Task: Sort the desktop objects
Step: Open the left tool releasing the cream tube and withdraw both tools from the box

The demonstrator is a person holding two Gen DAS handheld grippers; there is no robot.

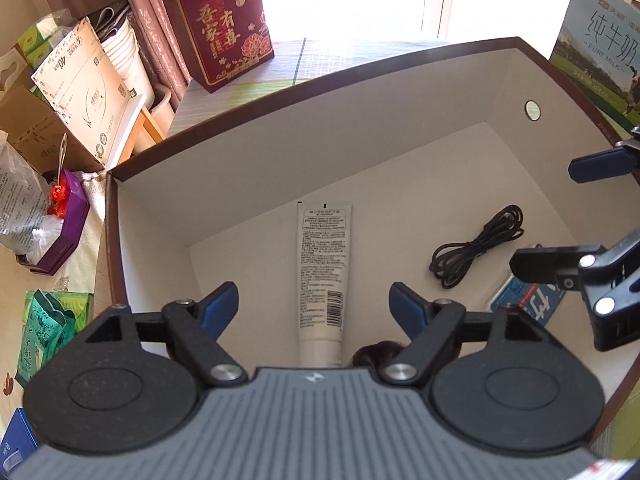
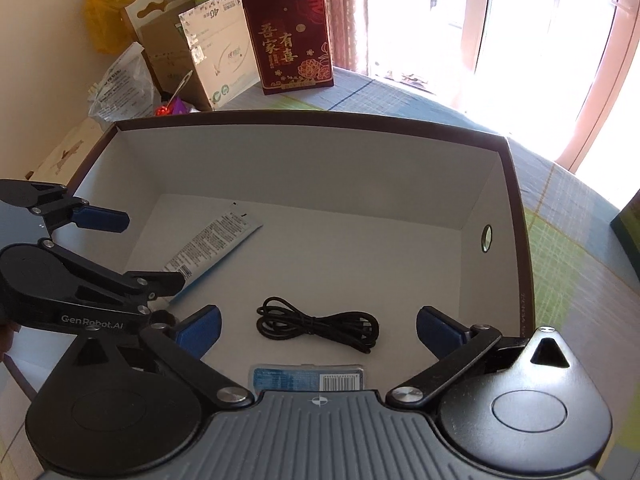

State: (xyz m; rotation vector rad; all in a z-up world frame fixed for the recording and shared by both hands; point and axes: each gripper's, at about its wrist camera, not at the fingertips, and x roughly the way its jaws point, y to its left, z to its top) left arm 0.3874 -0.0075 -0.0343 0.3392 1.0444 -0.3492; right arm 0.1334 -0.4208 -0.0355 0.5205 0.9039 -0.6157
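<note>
Sorting stage: both grippers hang over the open box [image 1: 400,92], items already lying on its floor.
Left gripper [image 1: 314,306]: jaws spread, nothing between them; white tube [image 1: 324,276] lies flat directly below.
Right gripper [image 2: 318,326]: jaws wide, empty; coiled black cable [image 2: 320,326] beneath, blue packet [image 2: 308,378] nearer the camera.
Advice: lift straight up, jaws clear of the walls, before seeking anything left on the tablecloth [image 2: 560,240].

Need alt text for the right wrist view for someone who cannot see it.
The open right gripper hangs over a white-lined box, with a coiled black cable lying on the box floor between its blue fingers. A white tube lies further left, a blue packet nearest the camera, and the left gripper enters from the left.
</note>
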